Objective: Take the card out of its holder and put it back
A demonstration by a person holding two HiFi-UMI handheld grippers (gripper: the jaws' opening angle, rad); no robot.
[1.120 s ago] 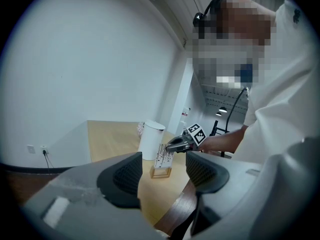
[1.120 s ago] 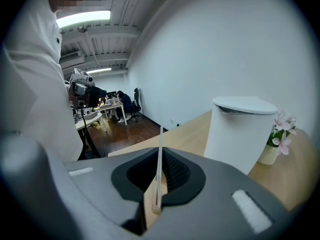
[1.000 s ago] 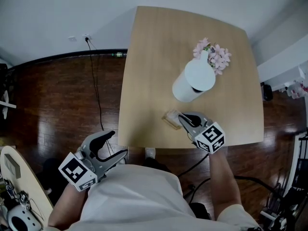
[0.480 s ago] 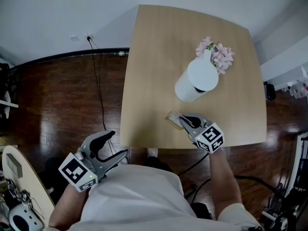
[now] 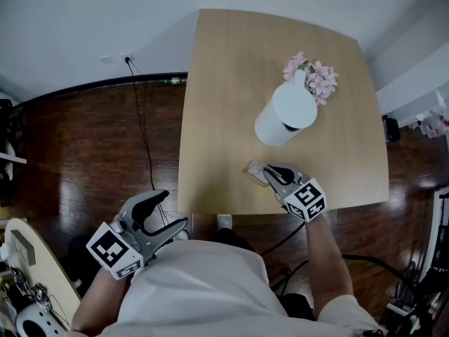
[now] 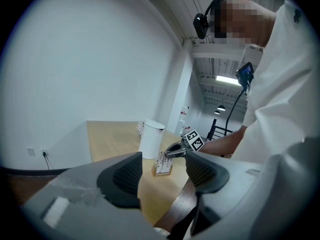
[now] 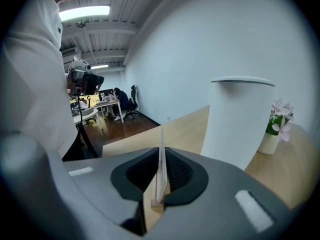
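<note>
Wooden block holder (image 5: 252, 171) bears thin flat card (image 7: 161, 136) pinched by right claw (image 7: 161, 158)

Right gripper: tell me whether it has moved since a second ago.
Cannot tell. Against the card holder and the table's near edge, the right gripper keeps its place; any drop toward the table cannot be judged from overhead.

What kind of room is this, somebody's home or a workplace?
Probably an open office or lab: desks and office chairs in the background, a strip light overhead, a power cable trailing over the floor.
</note>
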